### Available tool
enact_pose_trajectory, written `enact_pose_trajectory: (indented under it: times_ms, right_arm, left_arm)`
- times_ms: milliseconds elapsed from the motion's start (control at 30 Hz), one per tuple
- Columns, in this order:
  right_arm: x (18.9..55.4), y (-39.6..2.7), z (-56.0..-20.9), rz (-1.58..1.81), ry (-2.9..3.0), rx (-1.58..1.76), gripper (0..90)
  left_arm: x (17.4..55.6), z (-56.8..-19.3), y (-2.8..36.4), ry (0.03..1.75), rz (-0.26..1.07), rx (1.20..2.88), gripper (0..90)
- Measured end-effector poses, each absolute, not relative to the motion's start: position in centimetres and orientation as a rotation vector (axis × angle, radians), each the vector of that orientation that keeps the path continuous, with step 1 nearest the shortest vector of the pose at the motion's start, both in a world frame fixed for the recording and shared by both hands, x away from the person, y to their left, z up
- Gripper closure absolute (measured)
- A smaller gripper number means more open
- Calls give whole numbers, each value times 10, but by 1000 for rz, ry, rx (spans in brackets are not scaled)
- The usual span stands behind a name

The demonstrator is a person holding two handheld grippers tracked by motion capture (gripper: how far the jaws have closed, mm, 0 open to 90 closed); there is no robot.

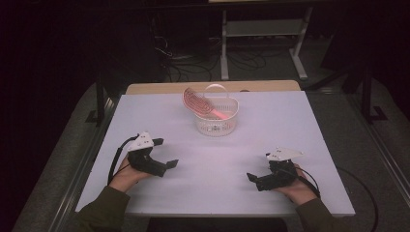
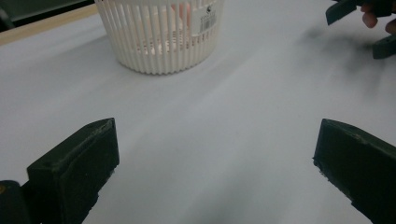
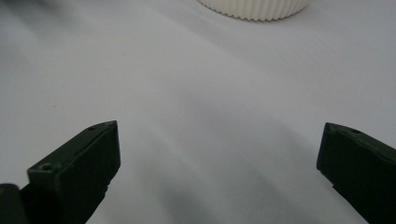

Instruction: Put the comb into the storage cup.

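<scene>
Standing wide apart, the jaws of the left gripper point(image 1: 168, 153) are seen with nothing between them, bare worktop point(image 2: 233, 121) showing in the gap; the jaws of the right gripper point(image 1: 257, 180) are spread just as wide and likewise hold and touch nothing. Both grippers are held low over the near half of the worktop, well apart from each other and from the white slatted basket point(image 1: 217, 118), which stands toward the far middle. A pink hairbrush point(image 1: 197, 102) is propped in the basket, its ribbed head leaning out over the left rim and its handle slanting down inside. The step in hand is judged to be a reach for the basket or the brush. It would be done well if the jaws were kept open until the target lay squarely between them, the approach were made slowly, and the light basket were steadied by the other gripper so that it is not pushed or tipped
</scene>
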State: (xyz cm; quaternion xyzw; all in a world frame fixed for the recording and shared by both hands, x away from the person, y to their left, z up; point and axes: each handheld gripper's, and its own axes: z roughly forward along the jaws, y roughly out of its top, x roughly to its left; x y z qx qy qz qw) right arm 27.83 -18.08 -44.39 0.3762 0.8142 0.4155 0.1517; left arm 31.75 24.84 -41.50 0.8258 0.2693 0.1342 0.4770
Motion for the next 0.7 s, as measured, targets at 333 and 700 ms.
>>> enact_pose_trajectory:
  times_ms: [333,700]
  right_arm:
    - [278,-180,-444,1187,2338,1080,0]
    - [278,-181,-444,1185,2337,1081,0]
  left_arm:
    - [302,-429,259,699,299,2036,1]
    - [296,-432,263,714,280,2046,1]
